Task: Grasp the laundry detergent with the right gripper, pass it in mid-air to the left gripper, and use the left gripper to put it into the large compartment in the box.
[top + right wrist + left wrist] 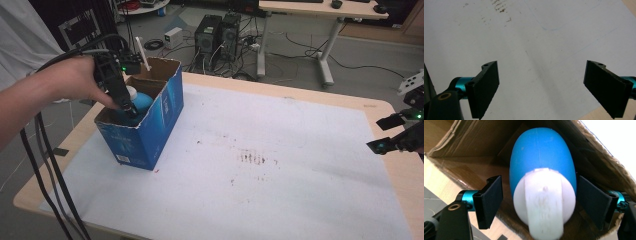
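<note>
A blue cardboard box (150, 127) with a torn open top stands on the left of the white mat (300, 125). Inside it lies a blue bottle (143, 101) with a white cap (544, 197). My left gripper (128, 107) reaches down into the box, held by a hand. In the left gripper view its jaws stand open on either side of the bottle (541, 152), the right one close against it, the left one a little apart. Over the table's right edge hovers my right gripper (393, 136), open (541, 75) with nothing but white mat beneath it.
A white stick (143, 54) leans out of the box's far corner. Brown smudges (256, 158) mark the mat's middle. The wooden table rim (400, 165) shows at right. Behind the table are computer towers (217, 31), loose cables and another desk (325, 10).
</note>
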